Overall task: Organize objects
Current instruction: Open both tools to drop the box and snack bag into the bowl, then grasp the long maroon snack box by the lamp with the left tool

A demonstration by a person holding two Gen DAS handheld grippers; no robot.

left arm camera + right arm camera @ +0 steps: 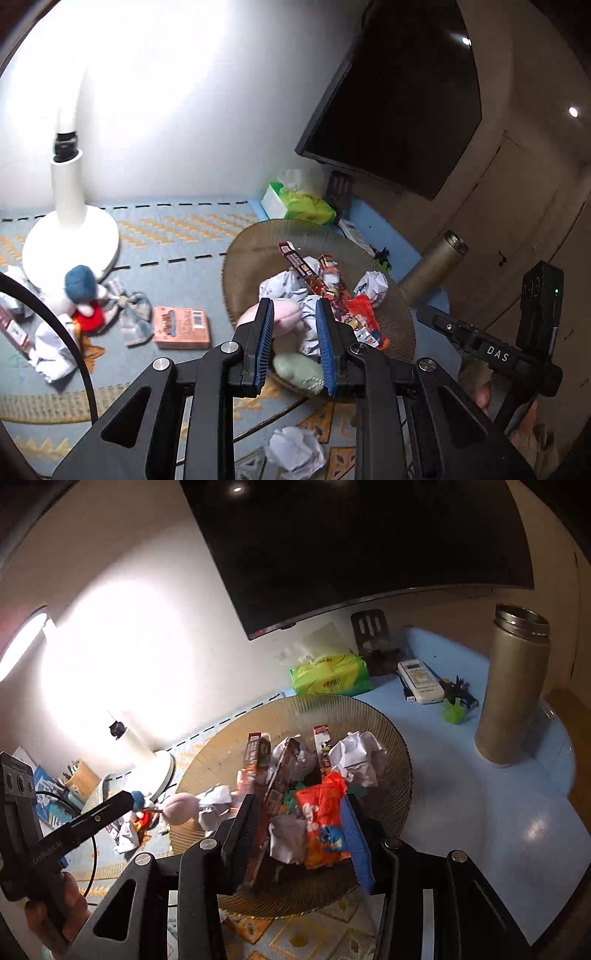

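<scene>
Both grippers are held over the ribbed amber glass plate (369, 716), which is heaped with crumpled white paper balls (356, 755), snack boxes and an orange snack packet (325, 823). Left gripper (295, 343): jaws are seen slightly parted, nothing clamped; a pink plush toy (288, 314) lies below them. Right gripper (299, 842): jaws are seen apart, pads clear of the packet. Further paper (295, 450) and a salmon-pink box (181, 326) are noted on the patterned blue cloth (166, 236).

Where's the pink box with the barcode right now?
In the left wrist view, the pink box lies flat on the patterned mat, left of the ribbed glass dish and right of the plush doll.
</scene>
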